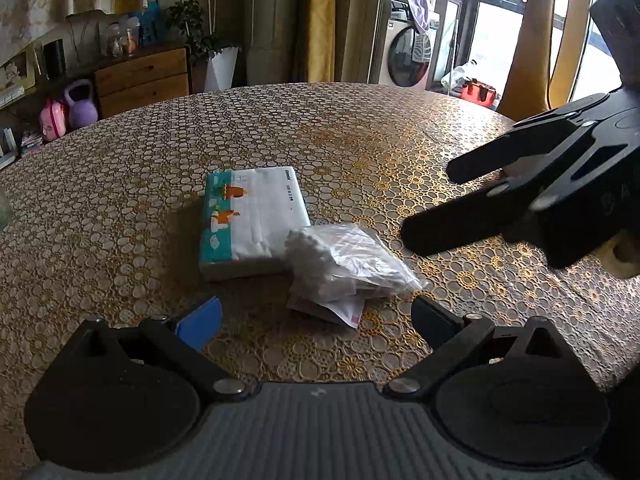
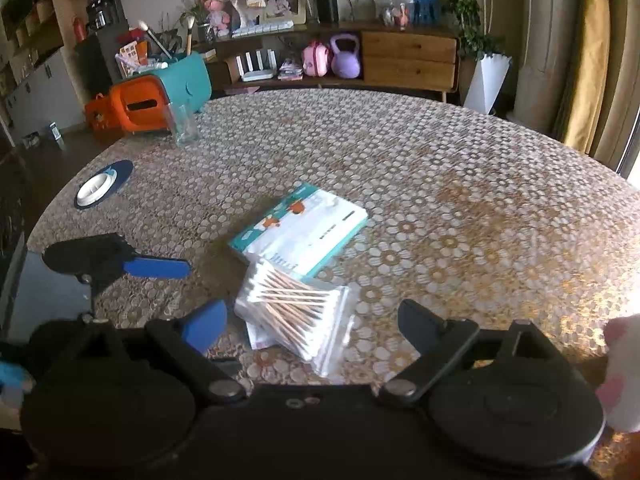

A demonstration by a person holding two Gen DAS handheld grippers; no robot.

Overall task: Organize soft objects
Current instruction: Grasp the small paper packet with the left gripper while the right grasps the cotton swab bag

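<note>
On the round tabletop [image 2: 460, 184], covered with a brown-and-gold lace-pattern cloth, a dark blue round coaster with a white ring on it [image 2: 103, 185] lies at the far left in the right wrist view, and a clear drinking glass [image 2: 182, 124] stands beyond it near the edge.

The left tool [image 1: 316, 316] is spread wide, one blue-padded finger and one black finger well apart, holding nothing. It hovers just short of the clear plastic bag of wooden-stick cotton swabs [image 1: 348, 258], which lies between the line of its fingers but touches neither.

The flat white-and-teal soft tissue pack with orange cartoon figures [image 1: 254, 220] lies near the middle of the tabletop. The swab bag rests against its near right corner, partly over a small white-and-pink paper packet [image 1: 340, 312].

The right tool [image 2: 312, 326] is likewise wide, empty, its fingers flanking the swab bag [image 2: 296, 316] without contact. In the left wrist view it [image 1: 436, 208] enters from the right, above the tabletop, pointing toward the bag.
</note>
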